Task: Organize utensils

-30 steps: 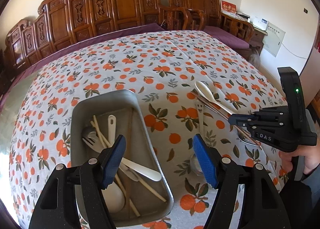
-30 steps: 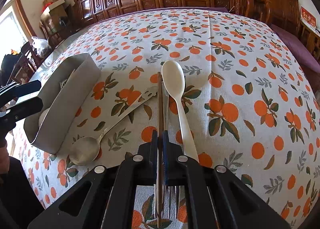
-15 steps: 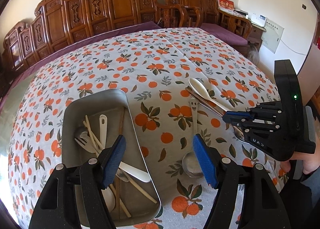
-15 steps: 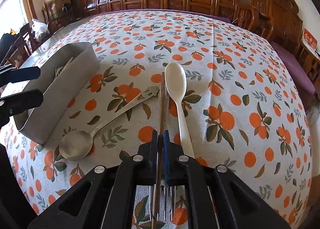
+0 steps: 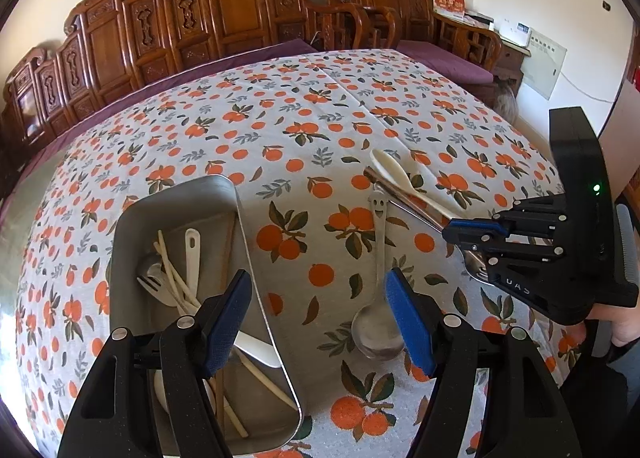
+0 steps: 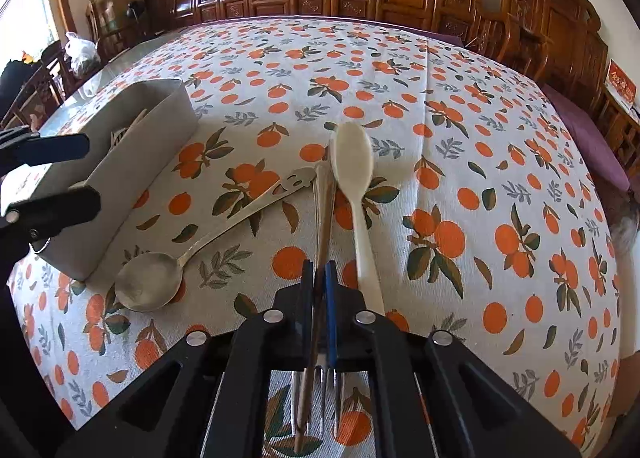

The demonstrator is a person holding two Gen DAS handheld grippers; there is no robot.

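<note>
Fork (image 6: 320, 218) and chopstick (image 6: 326, 214) lie side by side on the tabletop (image 6: 500, 146), and the right gripper (image 6: 319, 282) has its fingers pinched nearly together around both of them at once. The fork's tines and the chopstick's tip stick out behind the fingers, towards the camera, while the handles run forward. Just to the right of that pair, the white plastic spoon (image 6: 354, 166) lies alongside, not gripped. A metal spoon (image 6: 150, 286) with a smiling face cut into its handle lies at an angle, its bowl near the tin.

The metal tin (image 5: 240, 218) sits off to the left and already holds a white spoon, a pale fork, chopsticks and a metal spoon. The left gripper (image 5: 320, 318) hangs above the tabletop with its blue-padded fingers (image 5: 226, 310) spread wide and nothing between them, one finger over the tin's near wall, the other beside the metal spoon's bowl.

To my eye the step in hand is the pick-up of the fork and chopstick, with three or four pieces left outside the tin. Next comes a lift that keeps both thin pieces from sliding apart or pivoting, then a carry over the tin's rim. The chopstick looks the likelier to slip. The left gripper seems well placed to take the metal spoon.
</note>
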